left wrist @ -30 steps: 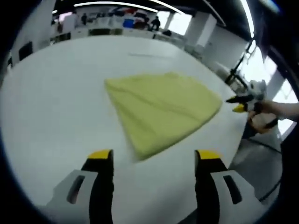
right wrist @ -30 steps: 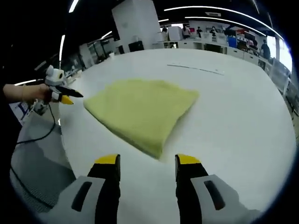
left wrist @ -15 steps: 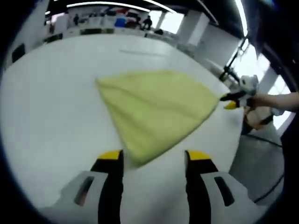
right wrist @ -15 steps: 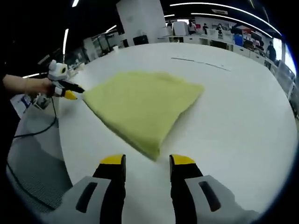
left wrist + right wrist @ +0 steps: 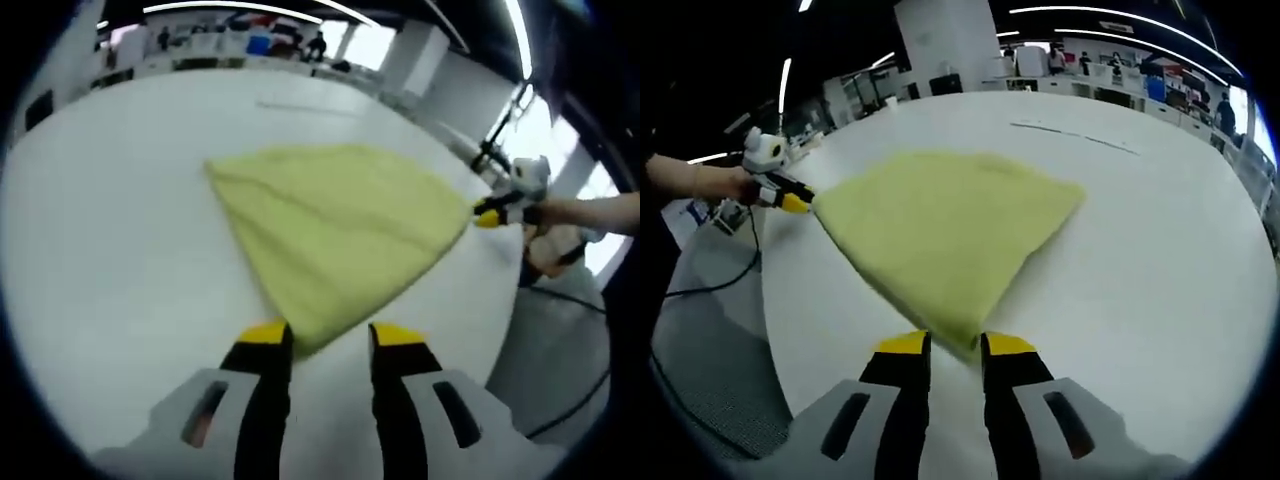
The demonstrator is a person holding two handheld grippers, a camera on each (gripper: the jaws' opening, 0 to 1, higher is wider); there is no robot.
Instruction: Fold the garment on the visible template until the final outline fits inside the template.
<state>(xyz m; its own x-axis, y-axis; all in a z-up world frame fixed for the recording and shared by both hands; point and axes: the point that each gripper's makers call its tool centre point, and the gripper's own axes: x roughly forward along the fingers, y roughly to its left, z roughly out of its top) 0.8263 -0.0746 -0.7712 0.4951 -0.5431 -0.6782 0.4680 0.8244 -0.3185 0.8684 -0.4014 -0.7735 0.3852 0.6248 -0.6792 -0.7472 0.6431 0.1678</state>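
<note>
A folded yellow-green garment [image 5: 340, 225] lies flat on the white table [image 5: 120, 250], roughly a triangle with rounded corners. My left gripper [image 5: 328, 335] straddles its near corner, jaws half closed, and the cloth tip lies between the fingertips. In the right gripper view the garment [image 5: 940, 220] points its near corner into my right gripper [image 5: 955, 345], whose jaws stand narrowly apart around that tip. Each gripper also shows in the other's view at a garment corner: the right gripper [image 5: 487, 215] and the left gripper [image 5: 790, 202], each held by a hand.
A thin dark line [image 5: 1070, 135] marks the table [image 5: 1160, 280] beyond the garment. The table's edge runs near the left gripper, with grey floor and a black cable [image 5: 710, 290] below. Desks and people stand far behind.
Both grippers have moved in onto the garment's corners and their jaws have narrowed from wide open to about half. The garment lies in the same spot.
</note>
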